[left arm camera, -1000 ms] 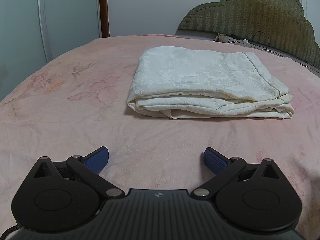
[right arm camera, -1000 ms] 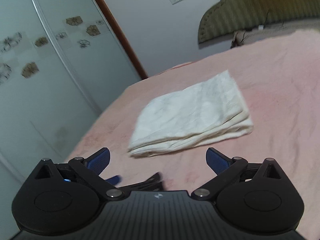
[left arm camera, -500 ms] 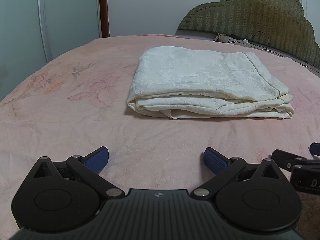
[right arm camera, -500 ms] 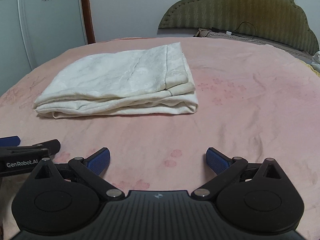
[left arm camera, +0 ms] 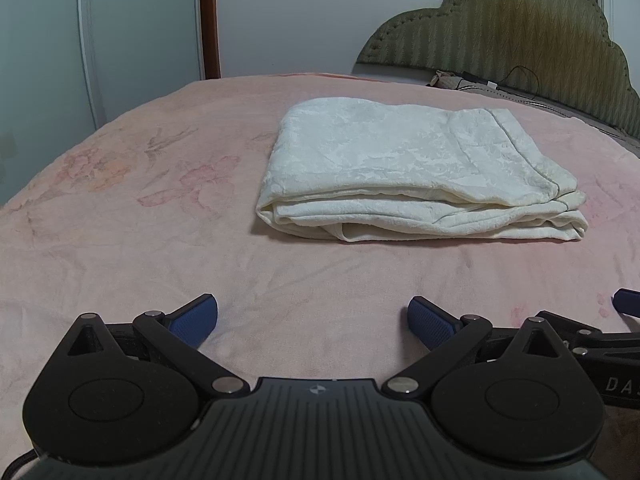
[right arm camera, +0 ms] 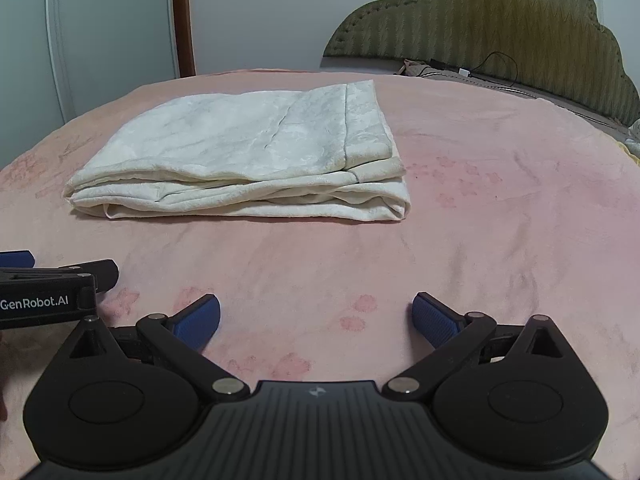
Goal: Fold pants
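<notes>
The cream-white pants (left arm camera: 416, 172) lie folded in a flat rectangular stack on the pink bedspread (left arm camera: 160, 240); they also show in the right wrist view (right arm camera: 248, 160). My left gripper (left arm camera: 313, 320) is open and empty, low over the bedspread, well short of the stack's near edge. My right gripper (right arm camera: 316, 318) is open and empty, also short of the stack. The two grippers sit side by side: the right one's body shows at the left view's right edge (left arm camera: 600, 344), the left one's body at the right view's left edge (right arm camera: 48, 292).
A green padded headboard (left arm camera: 520, 28) stands behind the bed at the right, with a cable and small items (left arm camera: 480, 82) at its foot. Pale wardrobe doors (left arm camera: 100, 40) and a brown door frame (left arm camera: 210, 20) stand beyond the bed's far left edge.
The right gripper swung from a tilted pose left of the stack to level beside the left gripper, facing the stack. The left gripper has not moved. The pants lie unchanged.
</notes>
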Tool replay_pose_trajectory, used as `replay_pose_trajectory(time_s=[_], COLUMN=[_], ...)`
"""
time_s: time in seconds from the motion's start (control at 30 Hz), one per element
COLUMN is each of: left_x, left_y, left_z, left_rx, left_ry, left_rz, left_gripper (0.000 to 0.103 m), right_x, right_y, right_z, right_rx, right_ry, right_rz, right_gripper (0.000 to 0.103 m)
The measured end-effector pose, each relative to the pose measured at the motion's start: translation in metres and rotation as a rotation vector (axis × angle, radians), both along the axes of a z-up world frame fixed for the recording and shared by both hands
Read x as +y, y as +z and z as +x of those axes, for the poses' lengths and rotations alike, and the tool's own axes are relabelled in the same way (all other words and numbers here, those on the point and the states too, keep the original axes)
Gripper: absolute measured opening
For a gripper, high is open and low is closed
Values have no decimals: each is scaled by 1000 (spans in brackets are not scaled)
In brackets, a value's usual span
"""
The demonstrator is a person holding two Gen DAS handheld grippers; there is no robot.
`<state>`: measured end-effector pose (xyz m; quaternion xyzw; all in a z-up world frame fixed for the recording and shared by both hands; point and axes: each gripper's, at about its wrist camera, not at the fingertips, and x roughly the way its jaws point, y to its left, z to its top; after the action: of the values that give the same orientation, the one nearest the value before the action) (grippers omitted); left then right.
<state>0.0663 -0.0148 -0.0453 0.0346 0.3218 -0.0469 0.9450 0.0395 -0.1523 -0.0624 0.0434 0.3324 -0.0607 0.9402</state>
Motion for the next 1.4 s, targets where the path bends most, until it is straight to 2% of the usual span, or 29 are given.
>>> replay_pose_trajectory(time_s=[0.1,0.27,0.47,1.03,1.2,1.3,1.4], left_x=[2,8,5,7,5,-2,-1], left_y=[2,1,-2,-1,1,0,-1], left_z=[1,6,5,6,2,3,5], left_rx=[-6,21,12,8,-16,-9,3], left_ry=[27,27,20,18,-6,-14,-16], left_rz=[15,-25,4,7,11,46,35], left_gripper=[103,103,103,103,102,103,103], right_x=[2,0,0,0,2,3,-1], right_y=[0,0,0,0,1,1,0], right_z=[0,0,0,0,4,6,6], right_rx=[3,2,1,2,7,4,5], right_ry=[-2,-3,-3,-3,-6,2,3], right_rz=[-7,-2,-3,-4,-14,-29,-7], right_gripper=[103,103,103,103,103,103,103])
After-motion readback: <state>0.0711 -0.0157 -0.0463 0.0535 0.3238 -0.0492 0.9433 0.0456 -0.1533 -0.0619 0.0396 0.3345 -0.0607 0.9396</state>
